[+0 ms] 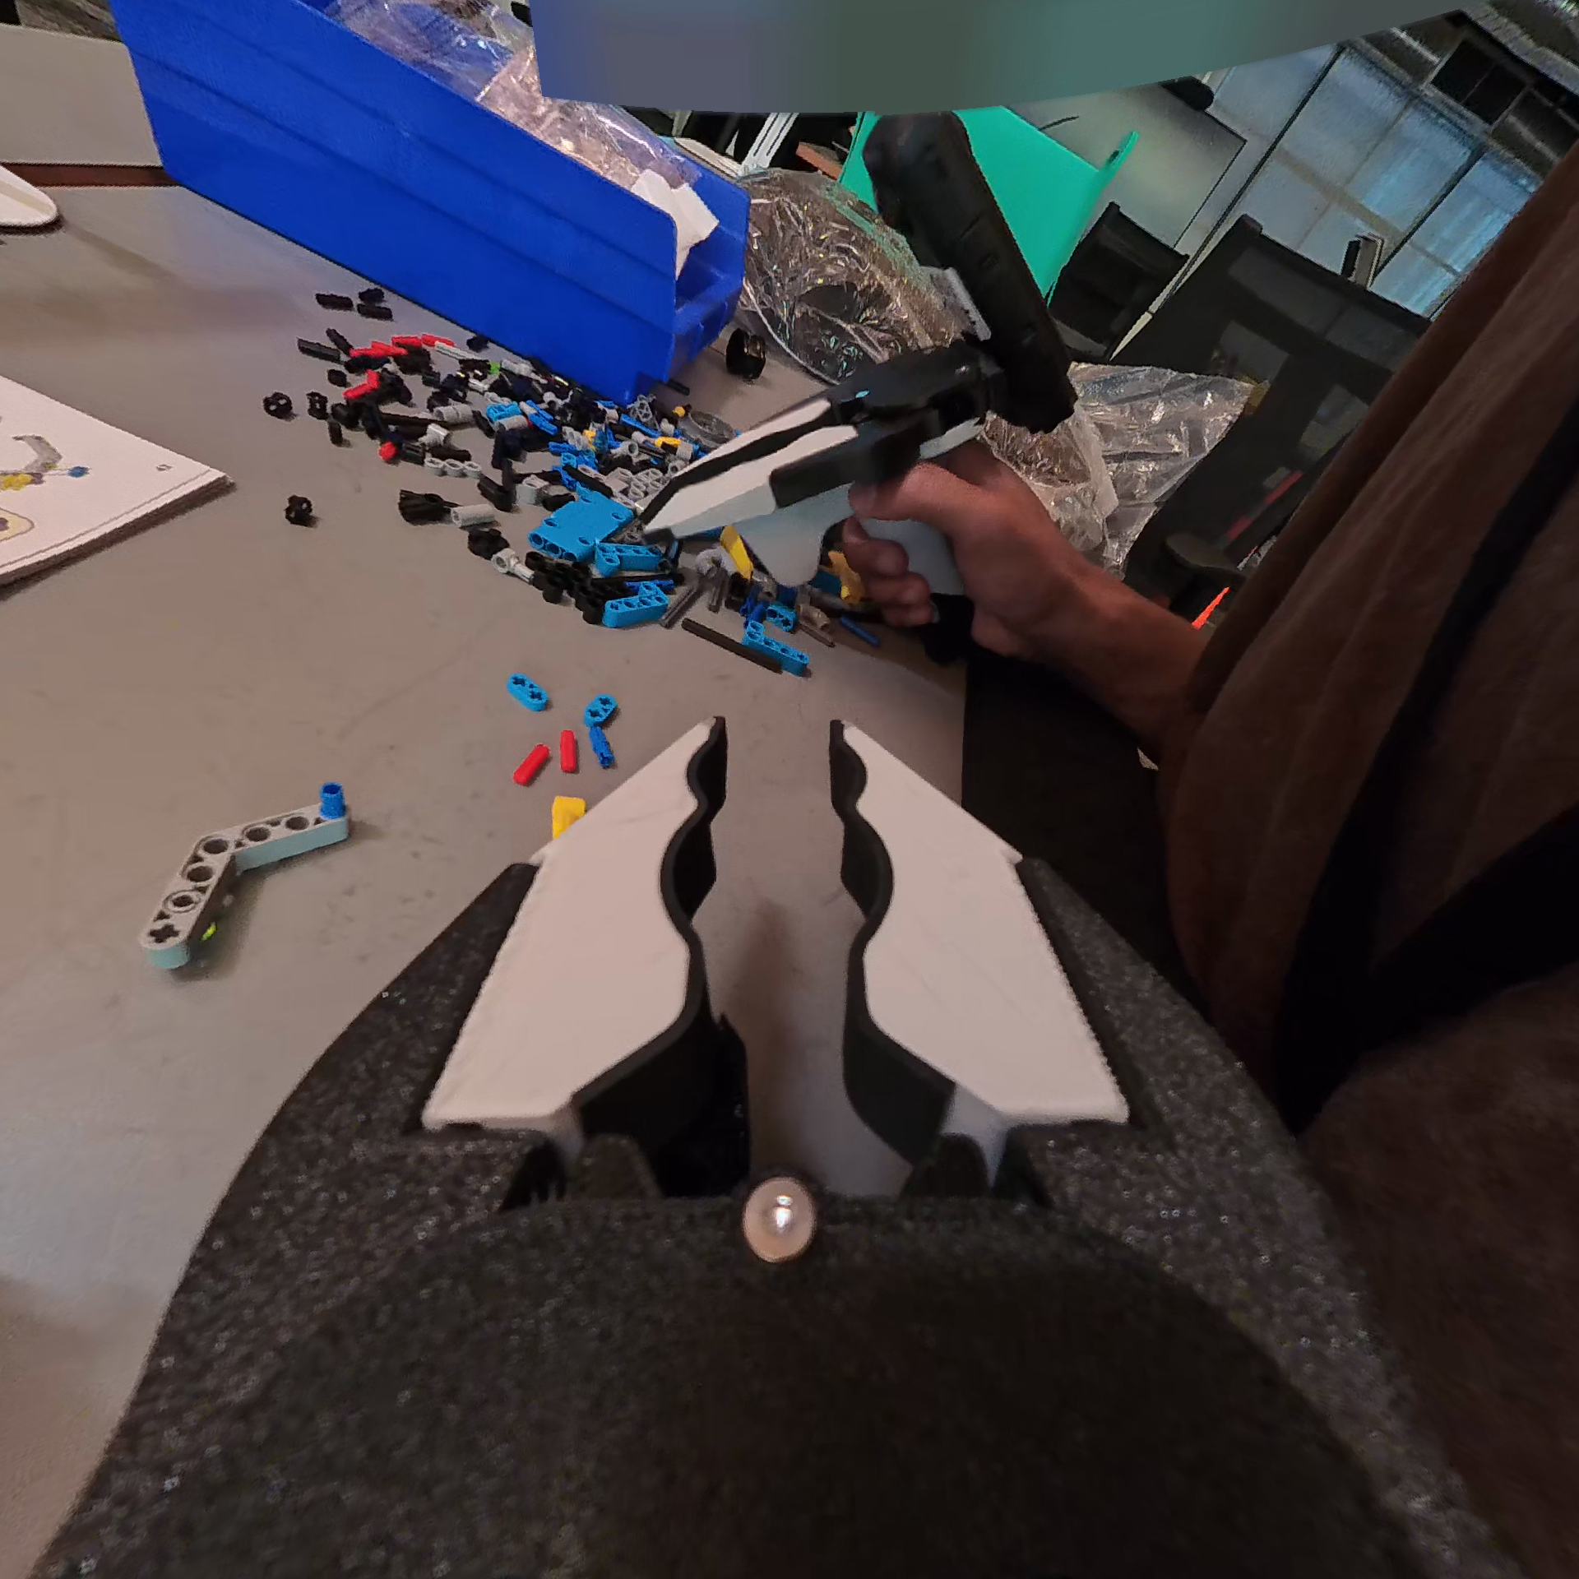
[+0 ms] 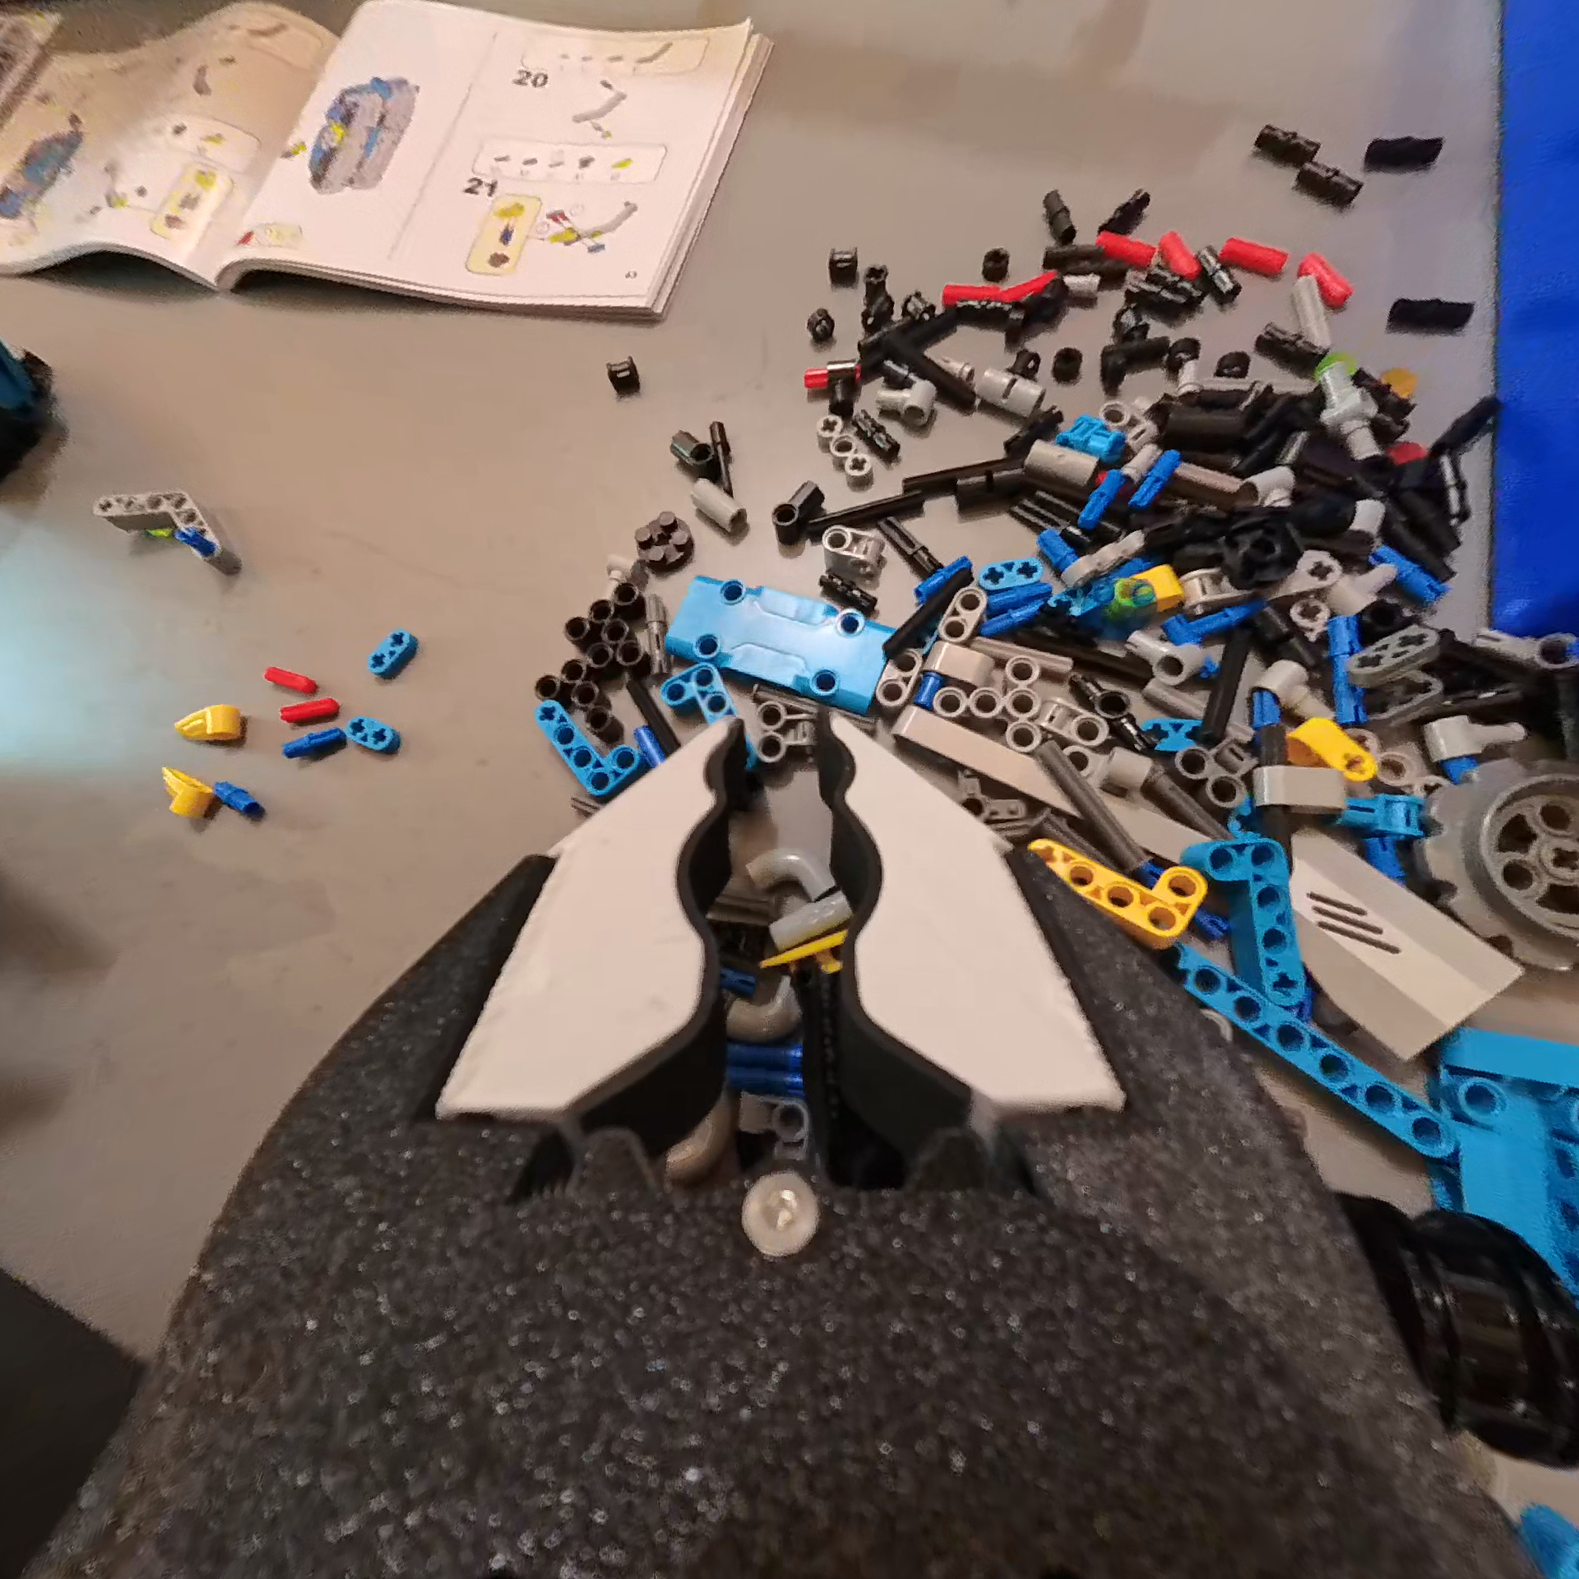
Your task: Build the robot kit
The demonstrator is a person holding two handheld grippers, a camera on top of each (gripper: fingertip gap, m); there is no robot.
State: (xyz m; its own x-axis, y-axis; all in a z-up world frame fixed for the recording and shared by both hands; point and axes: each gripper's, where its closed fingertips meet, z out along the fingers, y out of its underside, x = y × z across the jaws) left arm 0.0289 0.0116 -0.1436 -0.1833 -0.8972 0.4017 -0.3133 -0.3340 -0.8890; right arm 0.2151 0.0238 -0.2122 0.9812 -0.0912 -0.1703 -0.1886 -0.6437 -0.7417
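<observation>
Left wrist view: left gripper (image 1: 777,735) low over bare grey table (image 1: 256,1111), jaws apart, nothing between them. Nearest, at 11 o'clock of the tips: red pins (image 1: 531,763), blue links (image 1: 527,691), a yellow bit (image 1: 566,813). All hard, glossy plastic, likely featherlight and quick to skid or roll; best pinched across the short sides. At 9 o'clock, well apart, a grey bent beam (image 1: 231,863), stiff, holed, with a blue pin upright at one end. At 12 o'clock the pile (image 1: 581,504), the right gripper (image 1: 649,521) nosing into it, a hand (image 1: 957,555) on its grip; beyond, a blue bin (image 1: 427,214). Right wrist view: right gripper (image 2: 779,735) down over the pile (image 2: 1111,555), jaws narrowly apart, seemingly clamped on nothing. Just past the tips at 12 o'clock a flat blue plate (image 2: 777,641), smooth, rigid; at 10 o'clock a blue L-beam (image 2: 589,752). At 3 o'clock a yellow beam (image 2: 1128,893) and a grey hub (image 2: 1521,854). At 11 o'clock, far off, an open booklet (image 2: 513,154).
</observation>
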